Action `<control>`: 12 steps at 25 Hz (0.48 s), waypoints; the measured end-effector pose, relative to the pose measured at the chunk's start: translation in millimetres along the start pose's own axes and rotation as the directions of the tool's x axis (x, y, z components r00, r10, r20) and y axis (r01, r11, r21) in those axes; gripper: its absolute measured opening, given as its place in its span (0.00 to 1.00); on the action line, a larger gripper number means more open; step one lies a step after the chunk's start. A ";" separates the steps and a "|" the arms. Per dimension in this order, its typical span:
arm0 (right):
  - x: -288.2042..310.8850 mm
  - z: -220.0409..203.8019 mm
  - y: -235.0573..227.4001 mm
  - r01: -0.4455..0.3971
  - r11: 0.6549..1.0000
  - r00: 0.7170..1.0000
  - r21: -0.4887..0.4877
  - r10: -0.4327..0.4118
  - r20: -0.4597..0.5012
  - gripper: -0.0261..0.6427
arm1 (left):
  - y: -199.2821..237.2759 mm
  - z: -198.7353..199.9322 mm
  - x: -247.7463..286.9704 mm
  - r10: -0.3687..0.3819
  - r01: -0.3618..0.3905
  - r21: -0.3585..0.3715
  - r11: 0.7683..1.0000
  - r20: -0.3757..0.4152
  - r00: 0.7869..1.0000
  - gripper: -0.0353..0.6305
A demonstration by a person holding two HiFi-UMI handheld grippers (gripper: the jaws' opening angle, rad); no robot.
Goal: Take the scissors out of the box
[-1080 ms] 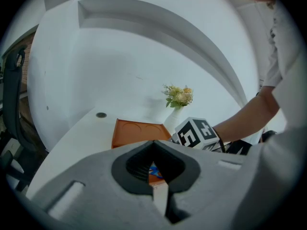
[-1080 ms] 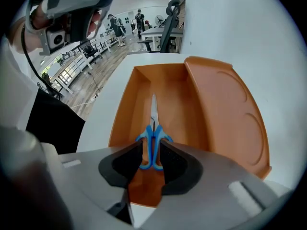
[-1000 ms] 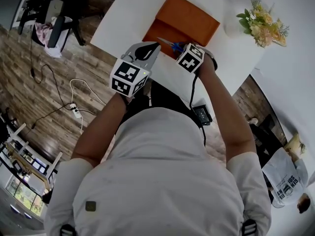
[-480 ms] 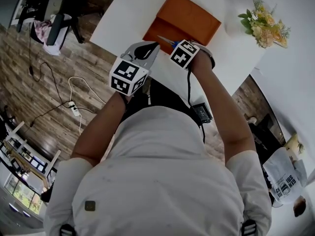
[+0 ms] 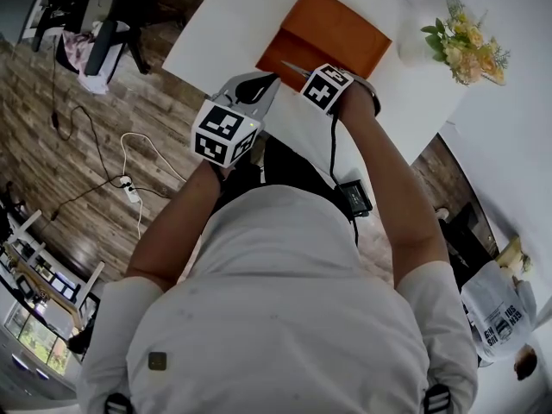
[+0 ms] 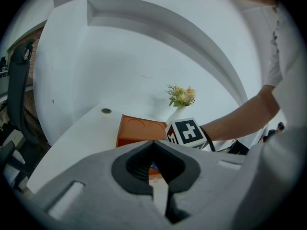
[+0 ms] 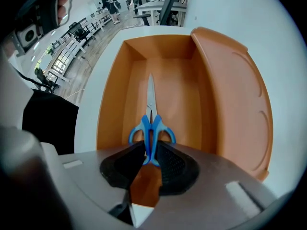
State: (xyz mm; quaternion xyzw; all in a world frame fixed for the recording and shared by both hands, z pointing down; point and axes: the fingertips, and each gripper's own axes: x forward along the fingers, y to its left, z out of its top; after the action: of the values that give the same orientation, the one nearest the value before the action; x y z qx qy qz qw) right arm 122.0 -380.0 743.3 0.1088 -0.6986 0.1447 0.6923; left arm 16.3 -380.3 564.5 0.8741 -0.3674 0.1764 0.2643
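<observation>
An open orange box (image 5: pixel 332 28) lies on the white table (image 5: pixel 233 24), its lid (image 7: pixel 235 95) folded out to the right. Blue-handled scissors (image 7: pixel 151 128) lie flat on the box floor (image 7: pixel 175 95), blades pointing away. My right gripper (image 7: pixel 151 158) points straight down into the box. Its jaws have just been closing, and the pads now press the end of the handles from both sides. In the head view a thin blade (image 5: pixel 291 66) shows beside the right gripper (image 5: pixel 317 78). My left gripper (image 5: pixel 259 83) hovers just left of the box, shut and holding nothing.
A white vase of flowers (image 5: pixel 461 46) stands on the table right of the box. The table's near edge runs just under both grippers, with wooden floor, cables (image 5: pixel 129 188) and a chair (image 5: pixel 95 41) to the left. The box walls (image 7: pixel 112 90) enclose the scissors closely.
The right gripper has tipped slightly over the box, and the blue handles seen beside its cube a second ago are now hidden under it. The left gripper has stayed put.
</observation>
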 end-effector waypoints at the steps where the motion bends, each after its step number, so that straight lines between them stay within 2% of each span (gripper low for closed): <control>1: -0.4 0.0 -0.6 0.000 1.000 1.000 0.004 0.000 0.004 0.19 | -0.2 -0.3 -1.6 0.000 0.000 0.001 1.000 0.001 1.000 0.06; 12: -8.1 -0.3 0.9 0.043 0.999 0.998 0.026 -0.044 0.039 0.18 | -0.2 -8.0 -25.9 0.002 -0.002 0.003 1.000 0.004 1.000 0.06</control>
State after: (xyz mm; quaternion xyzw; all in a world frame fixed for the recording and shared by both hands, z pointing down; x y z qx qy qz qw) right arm 122.1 -379.5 735.1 0.1355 -0.7079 0.1364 0.6797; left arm -1.8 -361.2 557.7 0.8744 -0.3686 0.1753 0.2622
